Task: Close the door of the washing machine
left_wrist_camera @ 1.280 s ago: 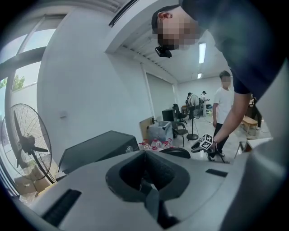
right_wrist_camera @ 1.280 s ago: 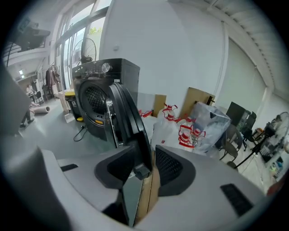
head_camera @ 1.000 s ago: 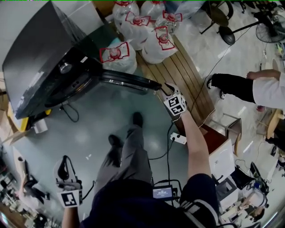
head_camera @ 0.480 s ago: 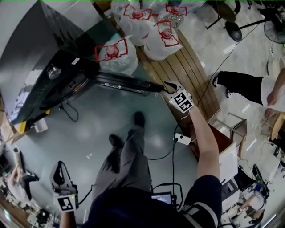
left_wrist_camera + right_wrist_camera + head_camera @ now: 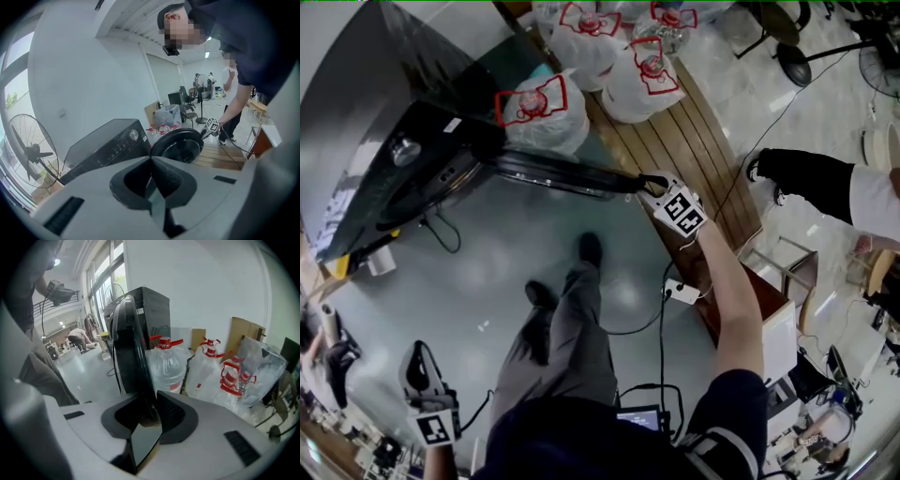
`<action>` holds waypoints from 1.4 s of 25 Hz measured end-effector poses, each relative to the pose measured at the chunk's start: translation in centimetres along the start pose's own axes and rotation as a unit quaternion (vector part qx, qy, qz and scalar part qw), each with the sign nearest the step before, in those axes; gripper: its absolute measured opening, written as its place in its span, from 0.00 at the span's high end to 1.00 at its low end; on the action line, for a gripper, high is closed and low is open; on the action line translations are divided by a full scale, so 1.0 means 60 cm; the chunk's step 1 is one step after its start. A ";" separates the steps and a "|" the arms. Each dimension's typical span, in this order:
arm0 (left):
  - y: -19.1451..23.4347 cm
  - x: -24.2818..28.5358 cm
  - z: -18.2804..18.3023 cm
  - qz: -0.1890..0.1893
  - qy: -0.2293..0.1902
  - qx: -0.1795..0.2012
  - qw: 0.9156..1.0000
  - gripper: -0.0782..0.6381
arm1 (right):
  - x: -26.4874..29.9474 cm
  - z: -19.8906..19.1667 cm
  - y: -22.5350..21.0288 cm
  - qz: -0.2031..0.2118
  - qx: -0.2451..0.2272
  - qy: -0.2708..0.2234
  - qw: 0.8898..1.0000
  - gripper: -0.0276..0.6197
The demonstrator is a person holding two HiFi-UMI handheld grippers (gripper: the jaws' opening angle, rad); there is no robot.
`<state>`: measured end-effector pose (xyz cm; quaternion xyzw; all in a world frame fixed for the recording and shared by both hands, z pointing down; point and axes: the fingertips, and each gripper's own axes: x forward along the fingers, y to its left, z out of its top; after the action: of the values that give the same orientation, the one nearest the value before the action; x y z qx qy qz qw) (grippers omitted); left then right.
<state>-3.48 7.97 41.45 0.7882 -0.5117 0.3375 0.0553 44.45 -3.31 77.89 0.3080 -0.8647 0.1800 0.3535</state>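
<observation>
The washing machine [image 5: 384, 159] is black and fills the upper left of the head view. Its door [image 5: 562, 173] stands wide open and shows there only edge-on, a dark bar running toward frame centre. The left gripper view shows the door's round face [image 5: 178, 145] and a knob [image 5: 134, 135] on the machine's panel.

The right gripper [image 5: 649, 183] has just been closing its jaws, and in its own view they are clamped on the door's rim [image 5: 133, 352]. The left gripper [image 5: 417, 366], at lower left, has its jaws pressed together on nothing.

Beyond the door, clear bags [image 5: 539, 108] each hold a large red-capped bottle [image 5: 164, 366].
</observation>
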 end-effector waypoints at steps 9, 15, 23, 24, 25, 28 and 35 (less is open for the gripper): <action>0.003 -0.004 -0.005 0.006 -0.006 -0.006 1.000 0.86 | 0.004 -0.001 0.010 -0.010 -0.022 0.006 1.000 0.81; -0.005 0.000 0.000 0.003 -0.015 -0.008 1.000 0.86 | 0.004 -0.005 0.012 -0.013 -0.006 -0.001 1.000 0.81; -0.007 -0.009 -0.003 0.007 -0.021 -0.011 1.000 0.86 | -0.004 -0.010 0.032 -0.032 0.023 -0.021 0.999 0.81; -0.007 -0.008 -0.005 0.006 -0.021 -0.011 1.000 0.86 | -0.003 -0.012 0.037 -0.032 0.023 -0.020 0.999 0.81; -0.007 -0.006 -0.007 0.005 -0.023 -0.011 1.000 0.86 | -0.001 -0.013 0.042 -0.031 0.023 -0.019 0.999 0.81; -0.008 -0.005 -0.010 0.002 -0.027 -0.013 1.000 0.86 | 0.001 -0.017 0.060 -0.033 0.023 -0.015 0.999 0.81; -0.001 -0.021 -0.029 0.001 -0.036 -0.033 0.999 0.86 | -0.004 -0.026 0.123 -0.053 0.037 -0.008 0.998 0.81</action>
<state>-4.57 9.70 42.06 0.7972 -0.5250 0.2914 0.0626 40.50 3.10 78.12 0.3676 -0.8426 0.1903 0.3443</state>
